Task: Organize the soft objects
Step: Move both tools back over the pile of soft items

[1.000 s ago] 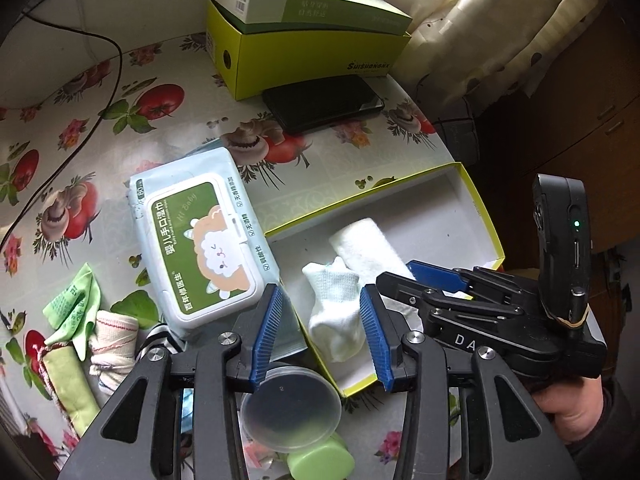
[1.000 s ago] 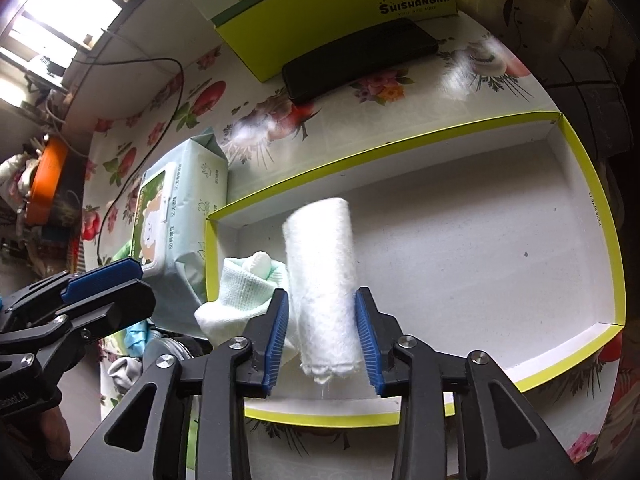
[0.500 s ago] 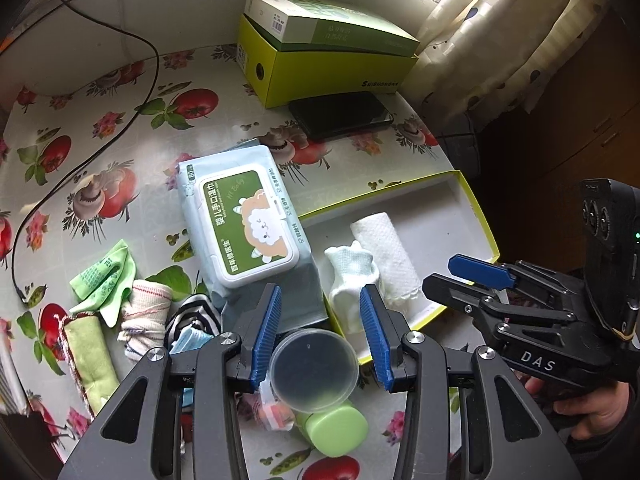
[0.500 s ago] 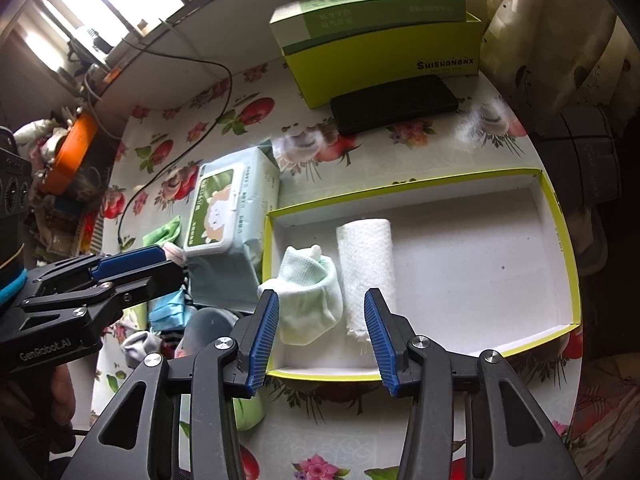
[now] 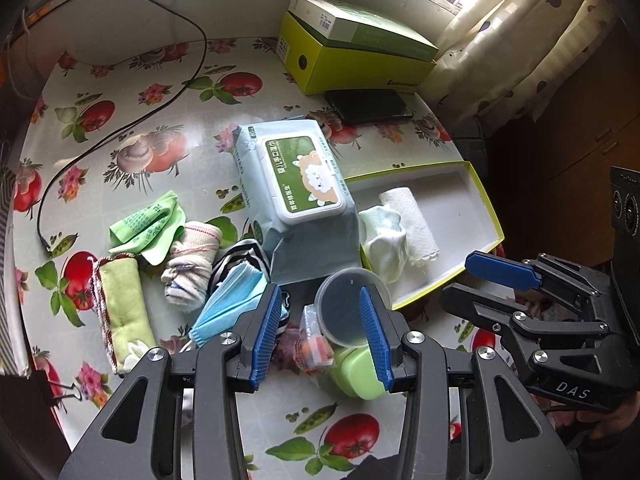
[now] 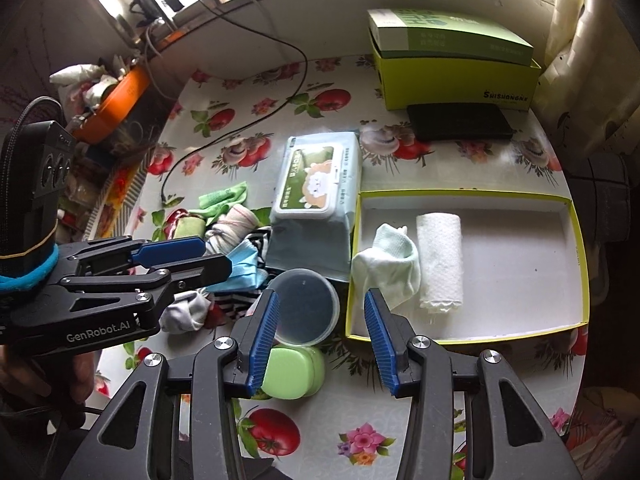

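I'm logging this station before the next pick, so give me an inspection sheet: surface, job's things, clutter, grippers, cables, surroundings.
Surface: table under a fruit-and-flower print cloth.
Job's things: rolled white towel and pale green sock lie side by side in the open yellow-rimmed box; outside it, a heap with green cloth, striped rolled sock, blue face mask and green-and-brown rolled cloth.
Clutter: wet wipes pack, clear round lid, green container, black phone, stacked green boxes.
Grippers: left gripper and right gripper open, nothing between the jaws.
Cables: black cable across the cloth.
Surroundings: window, curtain.
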Demonstrator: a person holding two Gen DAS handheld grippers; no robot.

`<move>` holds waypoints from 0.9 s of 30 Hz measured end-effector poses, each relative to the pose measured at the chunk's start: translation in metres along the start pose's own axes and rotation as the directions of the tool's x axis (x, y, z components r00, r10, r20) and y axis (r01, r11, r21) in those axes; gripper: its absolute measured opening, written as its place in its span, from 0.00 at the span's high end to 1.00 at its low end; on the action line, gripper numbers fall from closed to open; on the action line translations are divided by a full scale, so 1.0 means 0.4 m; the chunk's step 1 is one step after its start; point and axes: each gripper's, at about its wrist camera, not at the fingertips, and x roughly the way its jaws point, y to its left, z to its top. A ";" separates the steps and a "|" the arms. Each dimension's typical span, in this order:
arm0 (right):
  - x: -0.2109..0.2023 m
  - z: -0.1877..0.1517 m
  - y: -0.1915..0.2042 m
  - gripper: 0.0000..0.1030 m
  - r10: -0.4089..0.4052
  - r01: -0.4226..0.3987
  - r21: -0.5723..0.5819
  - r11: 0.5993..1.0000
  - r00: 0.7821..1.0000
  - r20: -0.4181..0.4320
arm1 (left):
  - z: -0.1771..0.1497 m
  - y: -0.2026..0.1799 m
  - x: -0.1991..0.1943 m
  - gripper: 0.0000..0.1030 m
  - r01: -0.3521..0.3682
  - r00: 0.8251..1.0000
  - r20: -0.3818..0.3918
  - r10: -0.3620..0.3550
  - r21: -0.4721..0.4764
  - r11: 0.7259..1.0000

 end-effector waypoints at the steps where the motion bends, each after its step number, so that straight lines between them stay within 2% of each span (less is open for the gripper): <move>1: -0.001 0.000 0.010 0.57 0.002 -0.002 -0.009 1.000 1.000 -0.001 | -0.004 0.006 -0.005 0.59 -0.001 1.000 0.002 0.001 -0.005 1.000; 14: 0.004 0.002 0.121 0.57 0.021 -0.023 -0.111 0.994 1.000 -0.023 | -0.057 0.075 -0.068 0.59 -0.041 0.998 0.049 0.044 -0.061 0.997; 27: 0.019 -0.015 0.175 0.57 0.036 -0.043 -0.160 0.986 0.998 -0.050 | -0.101 0.120 -0.091 0.59 -0.057 0.996 0.060 0.063 -0.099 0.993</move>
